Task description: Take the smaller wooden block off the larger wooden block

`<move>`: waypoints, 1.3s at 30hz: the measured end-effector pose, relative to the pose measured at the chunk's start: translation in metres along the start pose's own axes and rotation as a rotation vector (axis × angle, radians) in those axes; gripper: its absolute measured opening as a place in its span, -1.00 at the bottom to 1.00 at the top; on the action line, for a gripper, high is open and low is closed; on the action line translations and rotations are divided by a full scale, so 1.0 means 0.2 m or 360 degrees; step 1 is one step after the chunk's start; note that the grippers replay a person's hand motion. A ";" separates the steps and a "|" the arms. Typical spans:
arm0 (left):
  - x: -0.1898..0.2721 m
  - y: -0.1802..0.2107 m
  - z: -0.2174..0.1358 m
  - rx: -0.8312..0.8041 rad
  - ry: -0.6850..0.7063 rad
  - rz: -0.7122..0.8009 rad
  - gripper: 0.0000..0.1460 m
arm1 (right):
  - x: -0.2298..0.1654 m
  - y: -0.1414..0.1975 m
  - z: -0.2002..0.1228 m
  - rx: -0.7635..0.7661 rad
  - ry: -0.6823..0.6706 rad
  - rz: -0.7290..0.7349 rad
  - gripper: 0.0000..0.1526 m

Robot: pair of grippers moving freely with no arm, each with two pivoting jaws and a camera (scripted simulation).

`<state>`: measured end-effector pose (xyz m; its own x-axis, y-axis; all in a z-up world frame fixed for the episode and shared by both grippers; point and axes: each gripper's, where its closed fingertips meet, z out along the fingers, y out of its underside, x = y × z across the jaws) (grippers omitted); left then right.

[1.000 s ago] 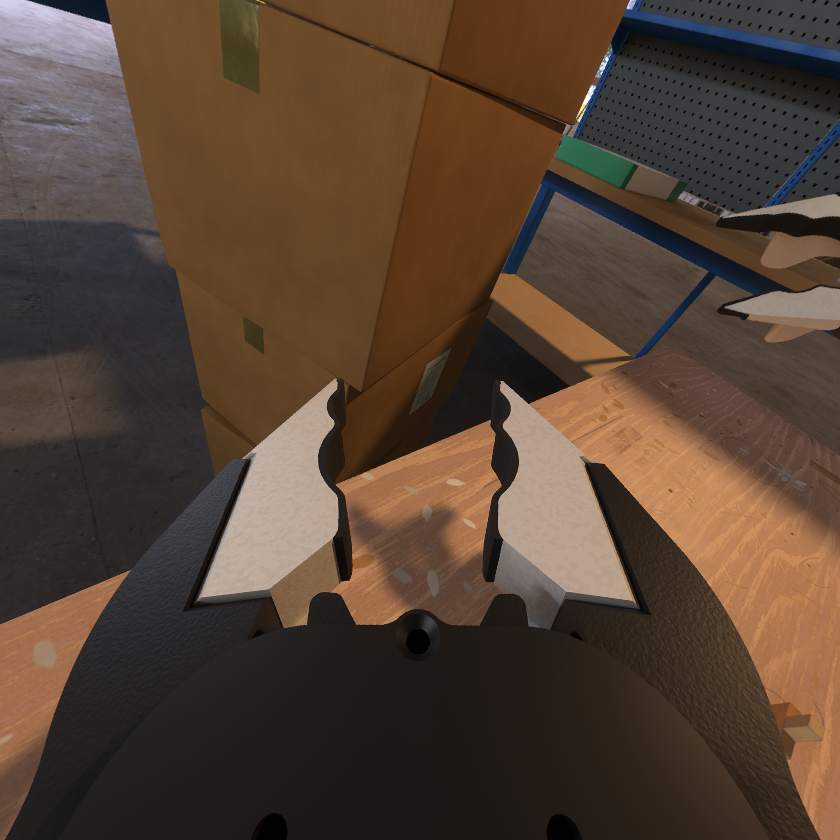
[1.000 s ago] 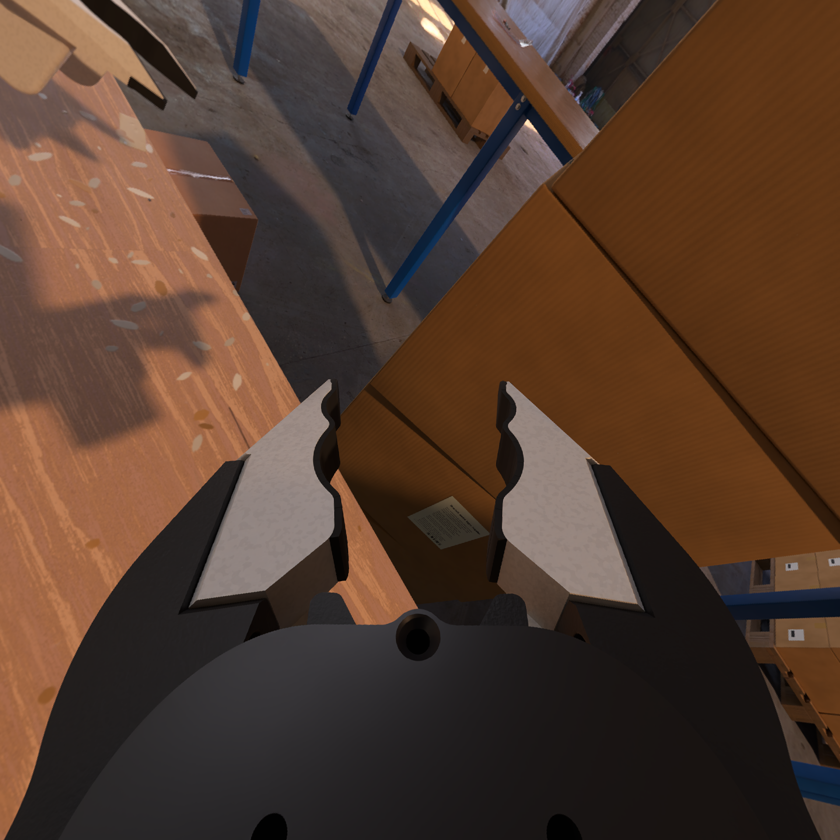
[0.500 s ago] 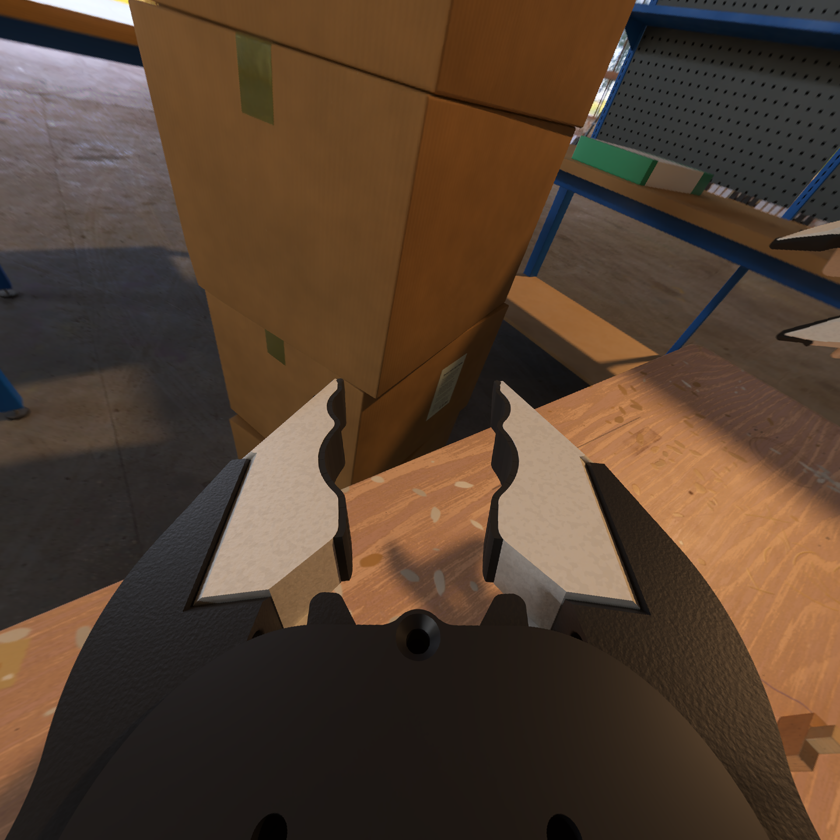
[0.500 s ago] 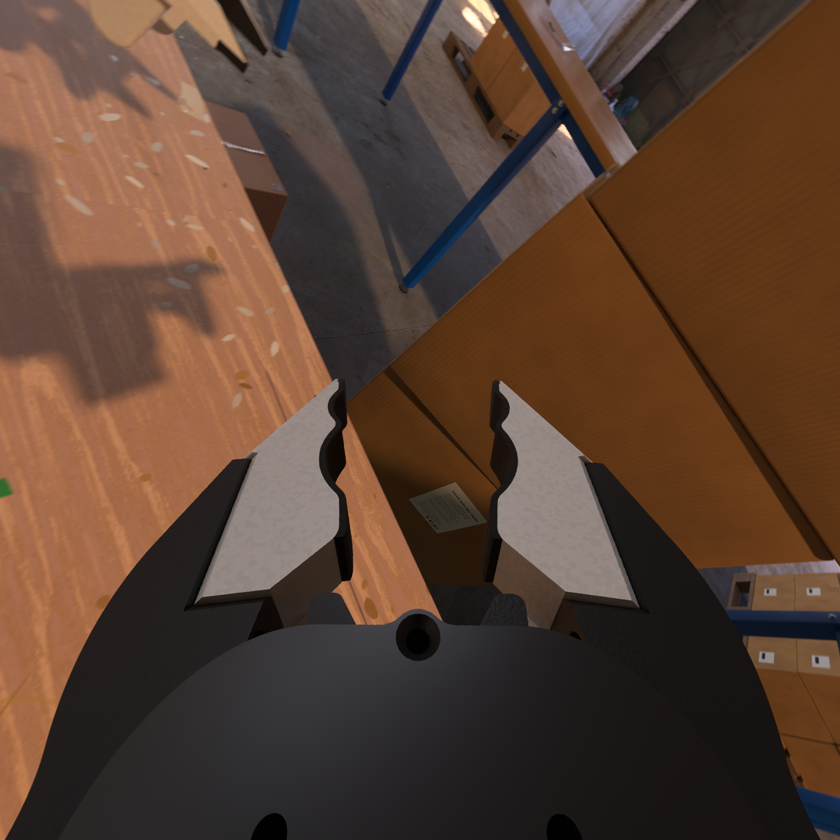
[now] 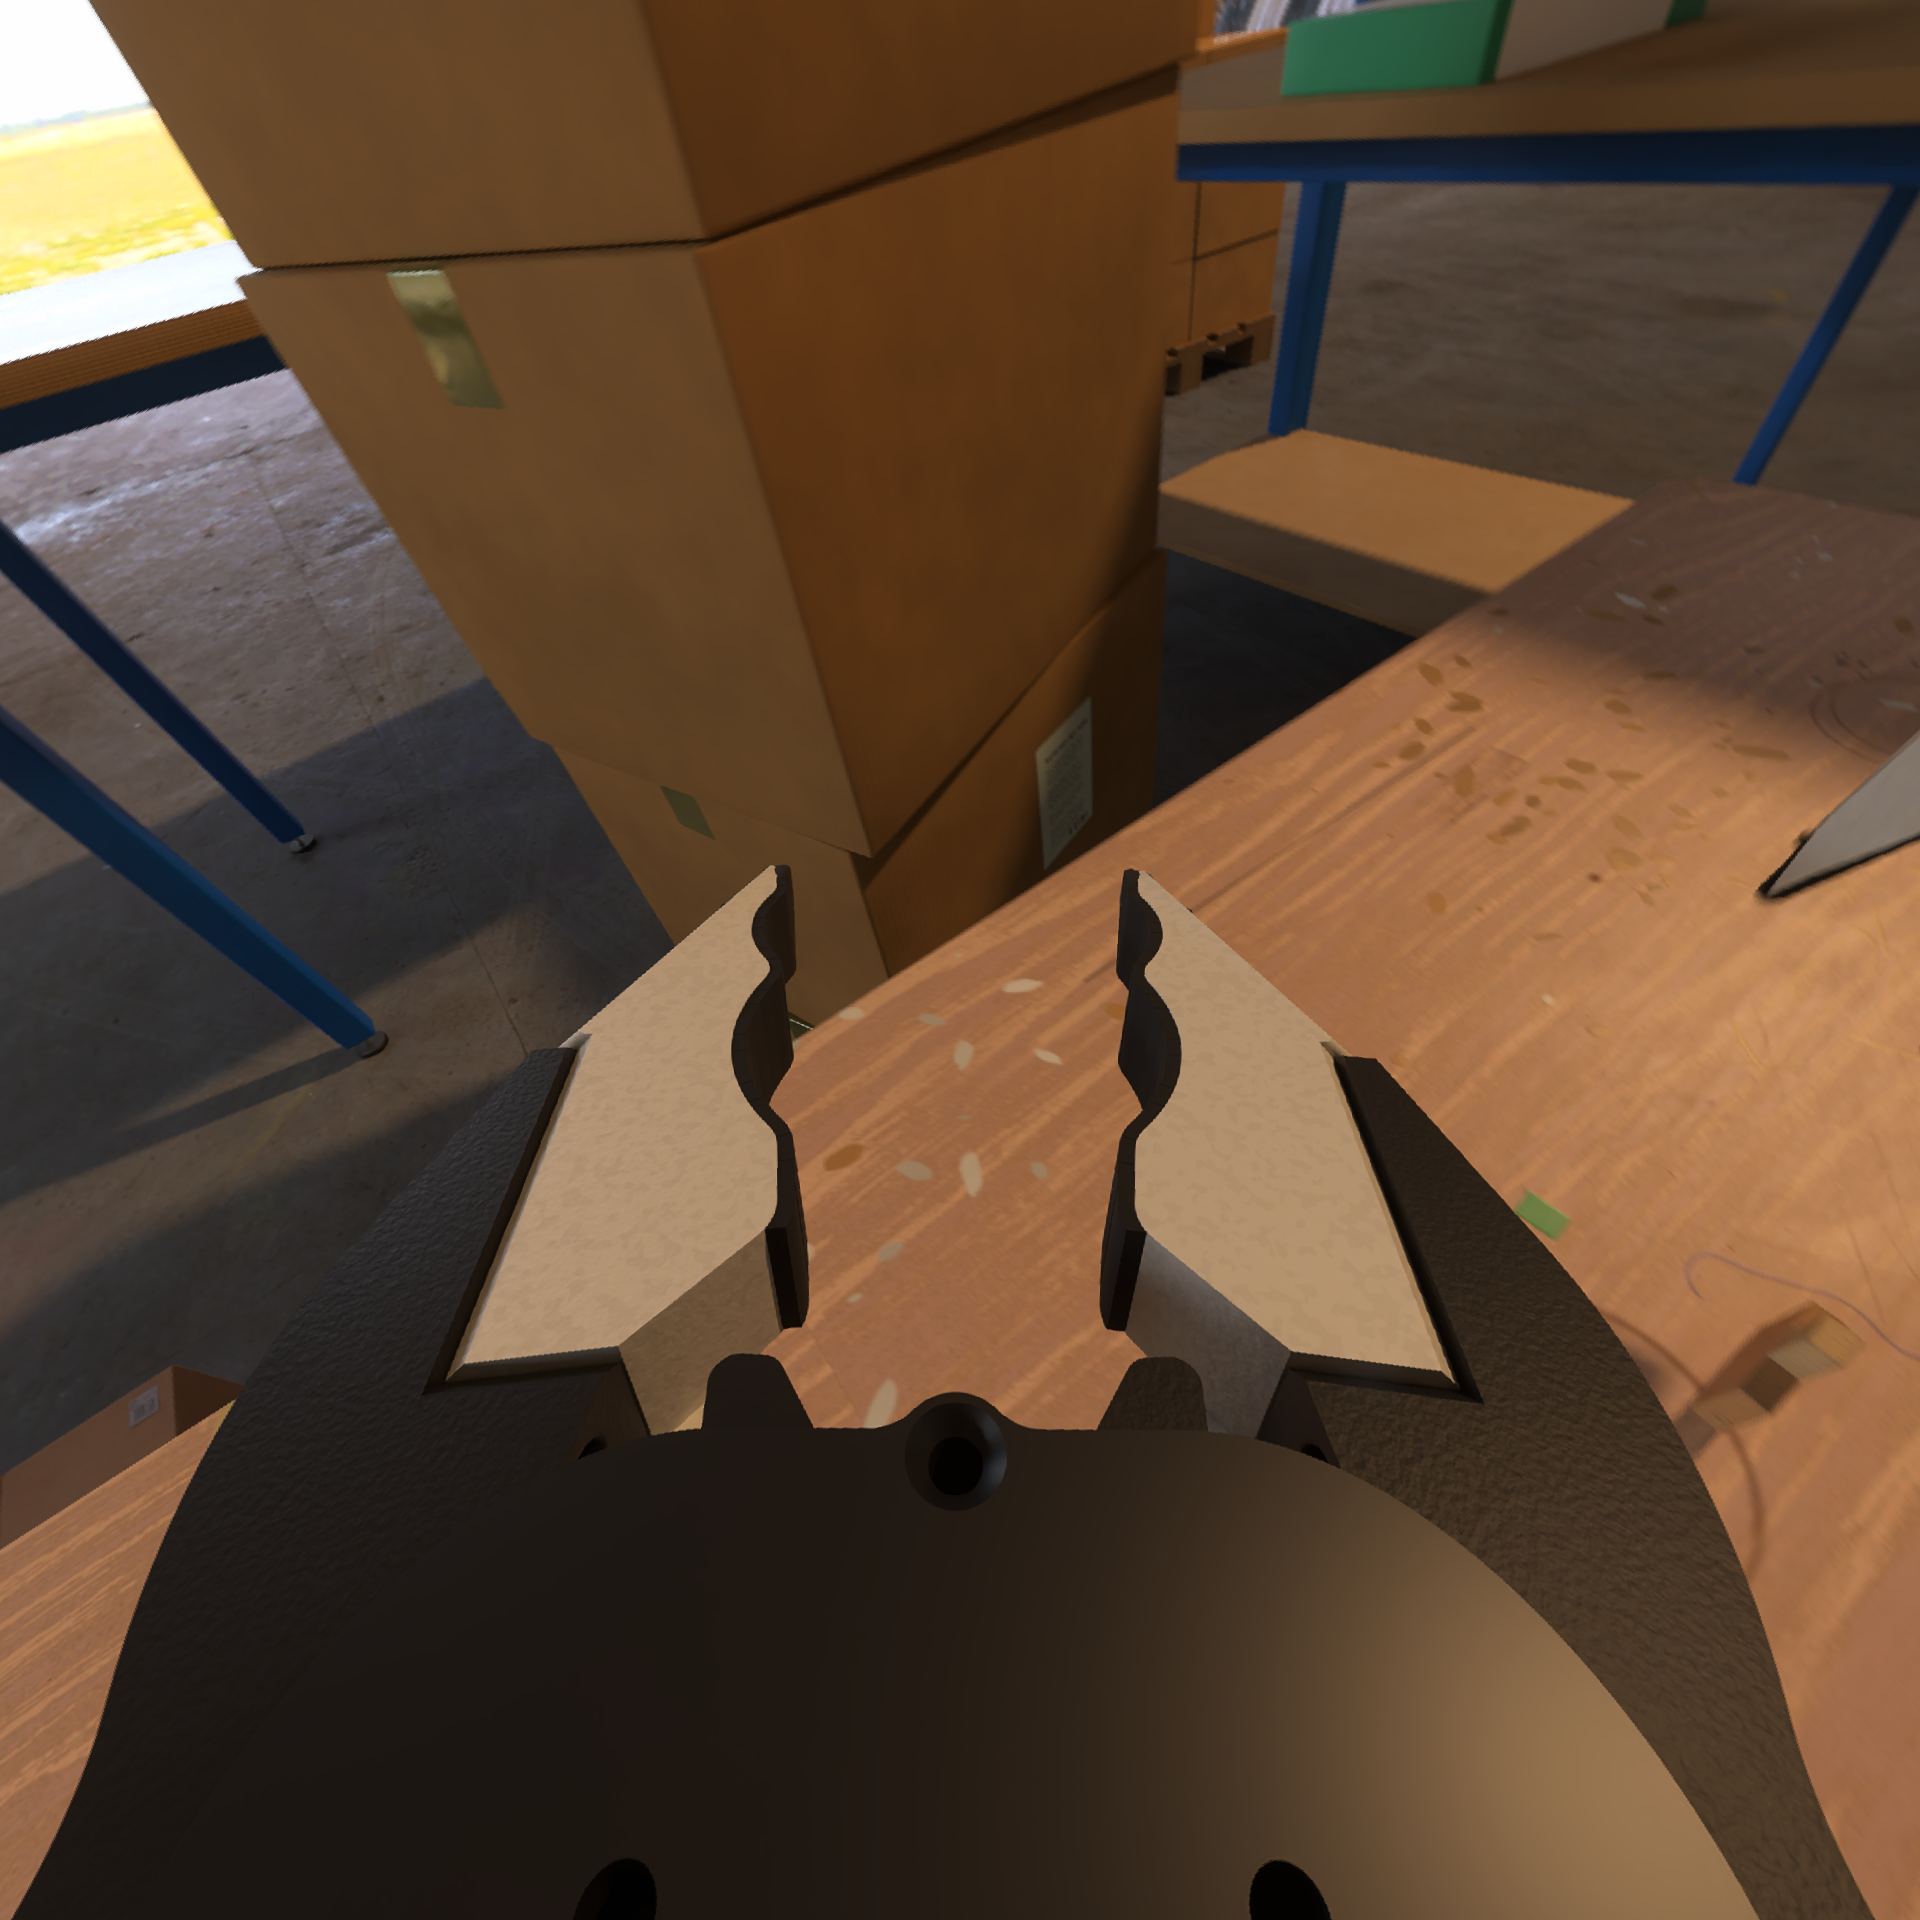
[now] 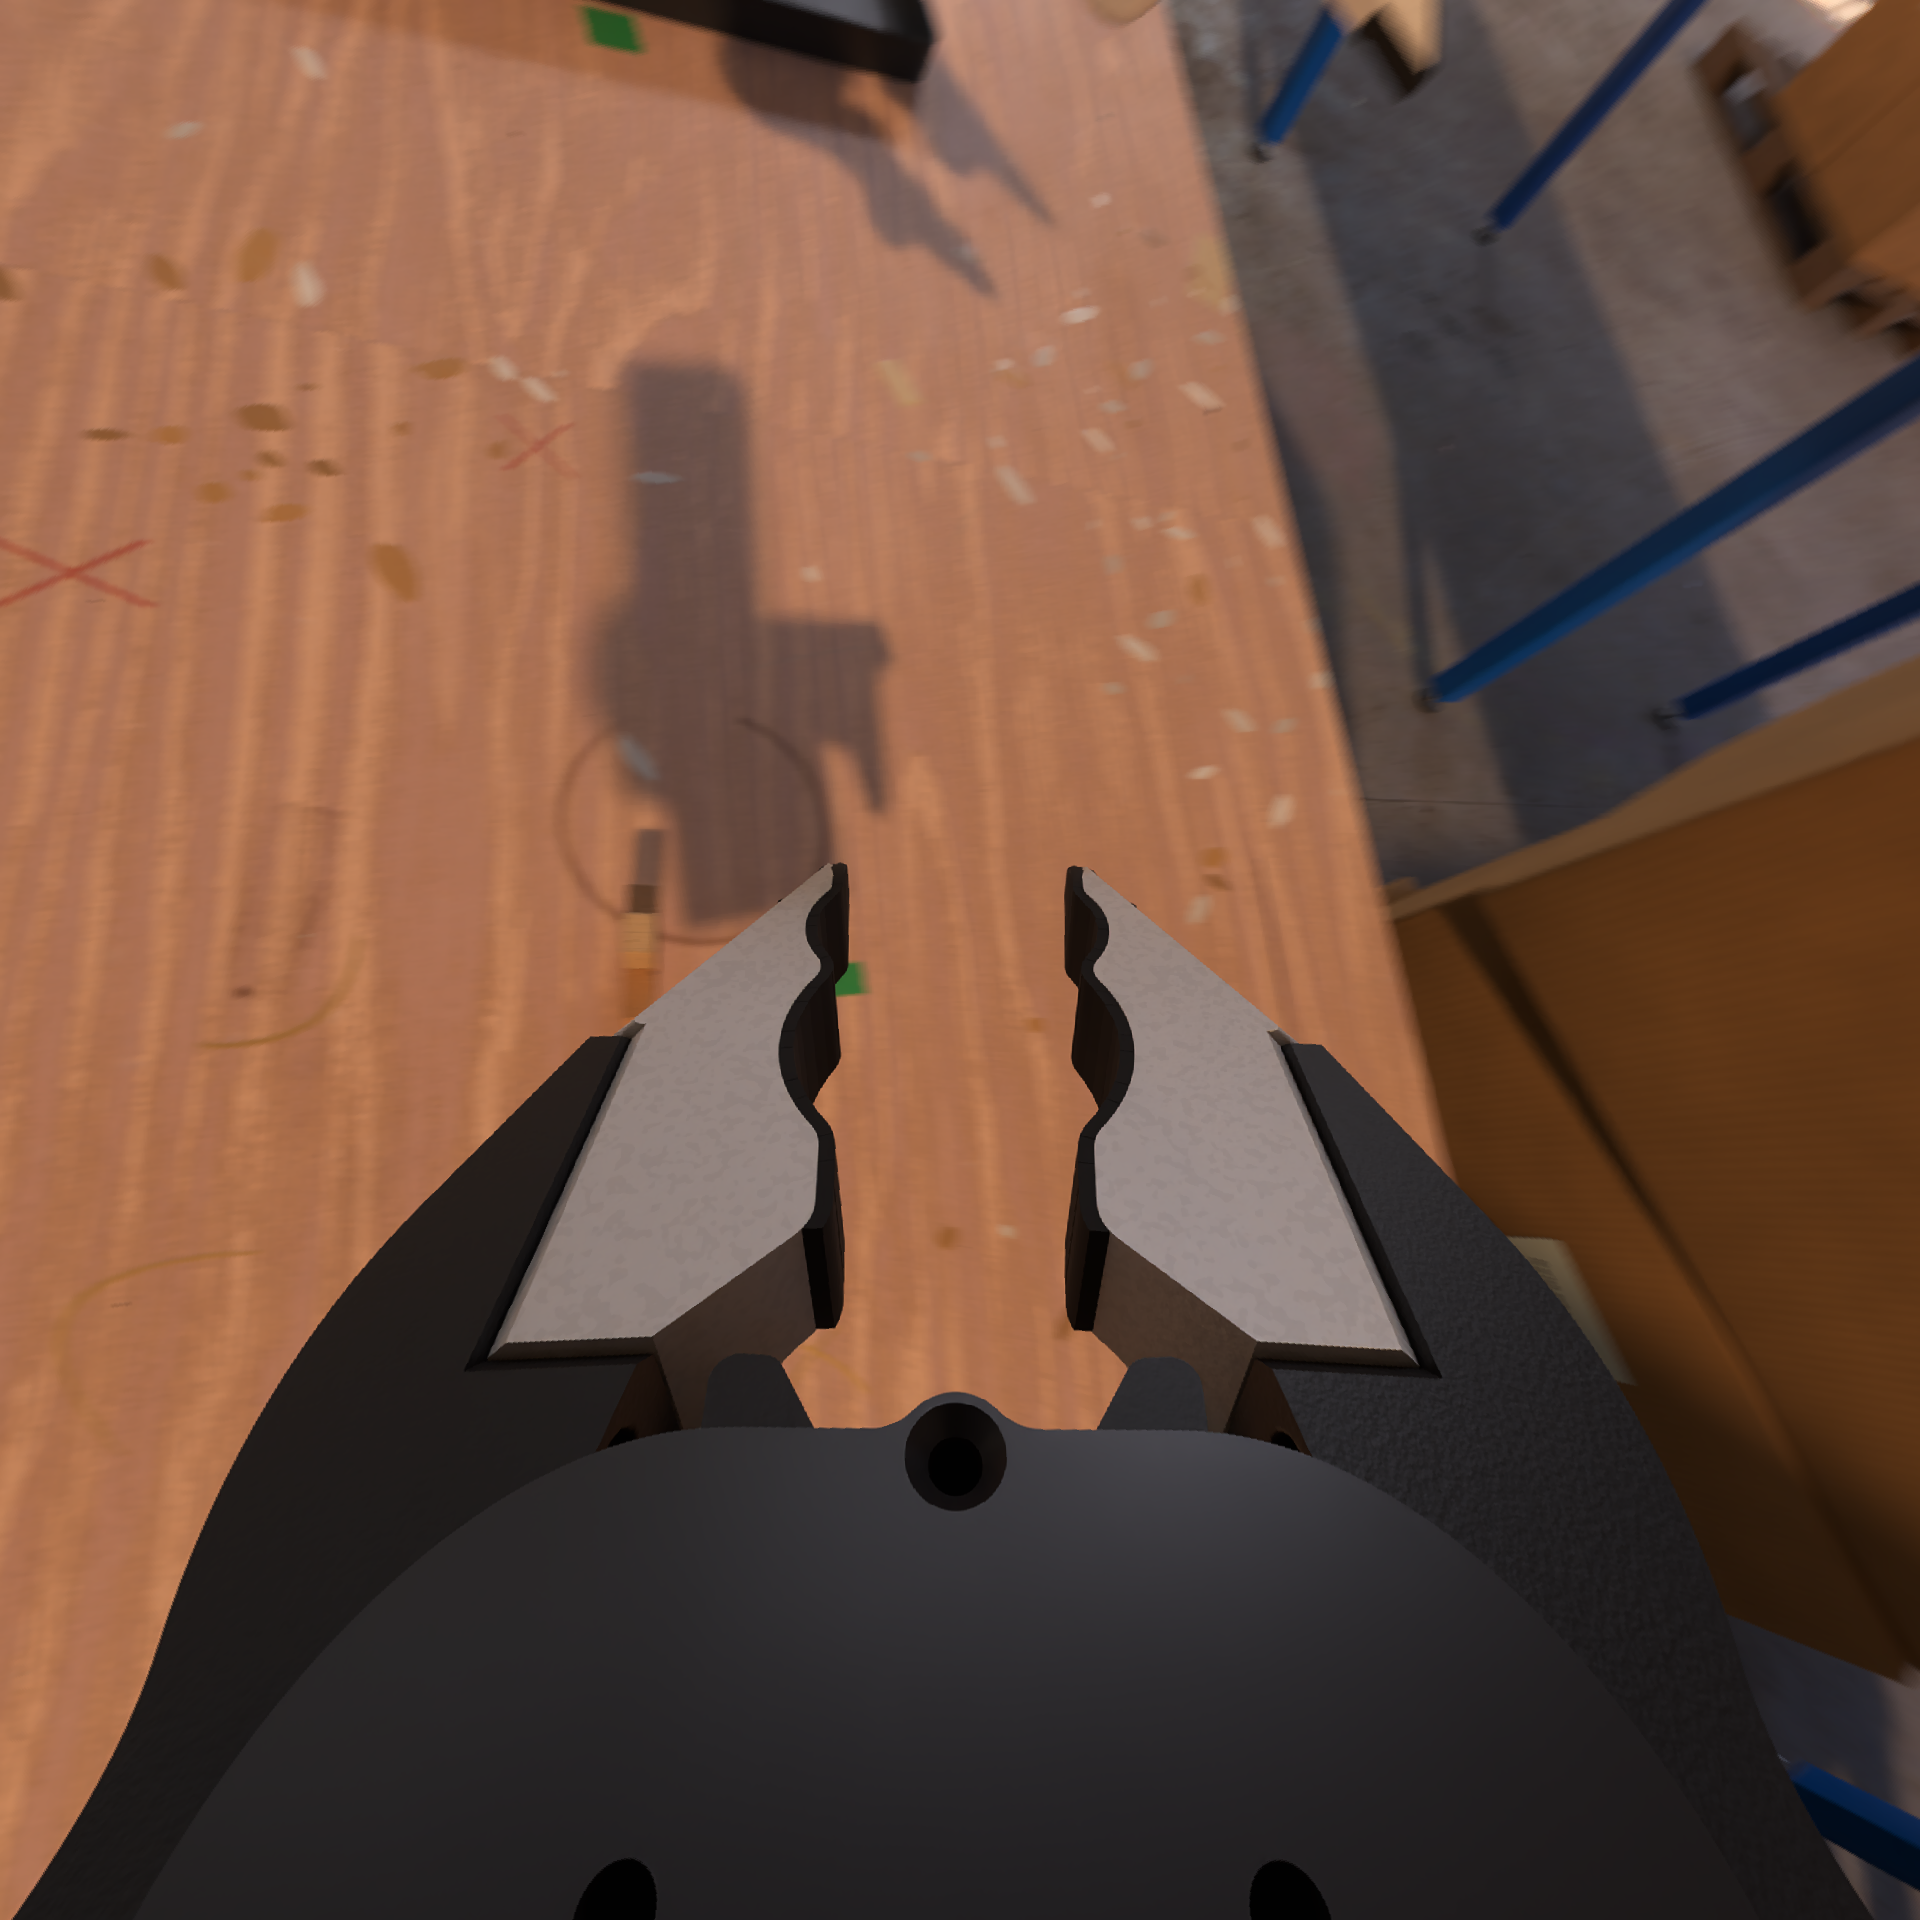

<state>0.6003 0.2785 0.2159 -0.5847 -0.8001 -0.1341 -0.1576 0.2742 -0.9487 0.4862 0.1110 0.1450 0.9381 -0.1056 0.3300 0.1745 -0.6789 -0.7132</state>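
The two wooden blocks [image 5: 1766, 1371] stand on the wooden table [image 5: 1403, 987] at the right edge of the left wrist view, a small pale block [image 5: 1810, 1353] on a larger one. My left gripper [image 5: 954, 894] is open and empty, above the table's edge and well left of the blocks. My right gripper [image 6: 956, 883] is open and empty above the table [image 6: 312, 727]. In its view, a narrow blurred wooden piece [image 6: 639, 920], probably the blocks, lies left of its left fingertip. One right fingertip [image 5: 1849, 831] shows far right in the left wrist view.
Tall stacked cardboard boxes [image 5: 779, 468] stand just beyond the table's edge. Blue-framed shelving [image 5: 1558, 156] lies behind. A cardboard box [image 6: 1662, 1195] is to the right of my right gripper. Green tape bits [image 6: 850, 979] and chips dot the table. The left gripper's dark body [image 6: 810, 26] shows at the top.
My right gripper swung left from the table's edge to over the tabletop, and its jaws narrowed a little. My left gripper's view shifted, bringing the blocks further into view at its right.
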 end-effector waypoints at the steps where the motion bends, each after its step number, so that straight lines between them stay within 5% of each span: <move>1: 0.05 0.01 -0.01 -0.0011 0.0017 0.0027 -0.15 | -0.07 0.02 0.03 -0.0008 -0.0059 0.0021 -0.46; 6: 0.26 0.06 -0.04 -0.0049 0.0095 0.0092 -0.18 | -0.37 0.13 0.20 -0.0064 -0.0309 0.0105 -0.44; 10: 0.37 0.13 -0.05 -0.0078 0.0120 0.0116 -0.19 | -0.46 0.21 0.29 -0.0183 -0.0284 0.0068 -0.42; 15: 0.41 0.21 -0.04 -0.0081 0.0159 0.0062 -0.19 | -0.45 0.27 0.33 -0.0263 -0.0227 0.0060 -0.89; 24: 0.45 0.22 -0.04 0.0028 0.0248 0.0010 -0.21 | -0.30 0.19 0.17 0.0068 -0.0100 0.0368 -0.89; 32: 0.58 0.21 -0.01 0.0095 0.0390 0.0047 -0.22 | -0.14 0.08 -0.07 0.0614 0.0033 0.0680 -0.89; 39: 0.77 0.21 0.01 0.0156 0.0617 0.0112 -0.22 | -0.08 0.10 -0.11 0.0799 -0.0008 0.0808 -0.89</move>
<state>0.5058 0.1663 0.1550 -0.8510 -0.5156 -0.0996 -0.0408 0.2539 -0.9664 0.4684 0.0832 0.1383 0.9411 -0.3159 -0.1202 -0.1685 -0.1301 -0.9771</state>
